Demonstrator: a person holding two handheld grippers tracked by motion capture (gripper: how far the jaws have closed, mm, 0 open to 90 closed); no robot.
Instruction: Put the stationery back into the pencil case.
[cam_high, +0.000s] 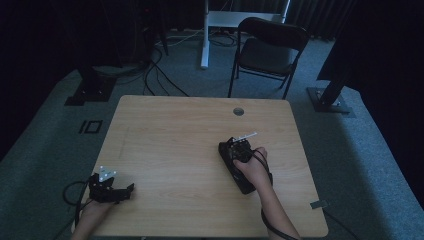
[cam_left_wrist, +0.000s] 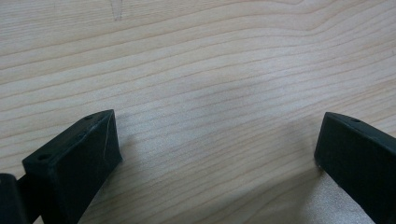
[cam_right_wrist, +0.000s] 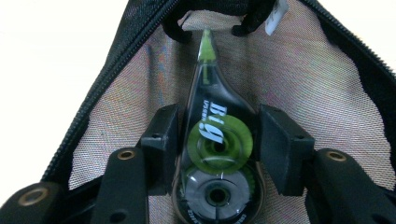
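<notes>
Correction tape dispenser (cam_right_wrist: 217, 154) clamped between the jaws of the right claw (cam_right_wrist: 218, 144), green reel and clear body squeezed from both sides, pointed tip aimed into the open black zippered pouch (cam_right_wrist: 116, 70). Mesh lining of that pouch behind and around the dispenser, zipper teeth running up both edges. From the high view, right claw (cam_high: 239, 149) and pouch (cam_high: 235, 170) right of centre on the wooden worktop (cam_high: 175, 145), right hand (cam_high: 252, 167) over the pouch. Left claw (cam_high: 112, 189) at the worktop's near-left corner, well apart from the pouch, jaws spread wide over bare wood, gripping nothing. Dark folding chair (cam_high: 270, 47) beyond the worktop's far edge.
</notes>
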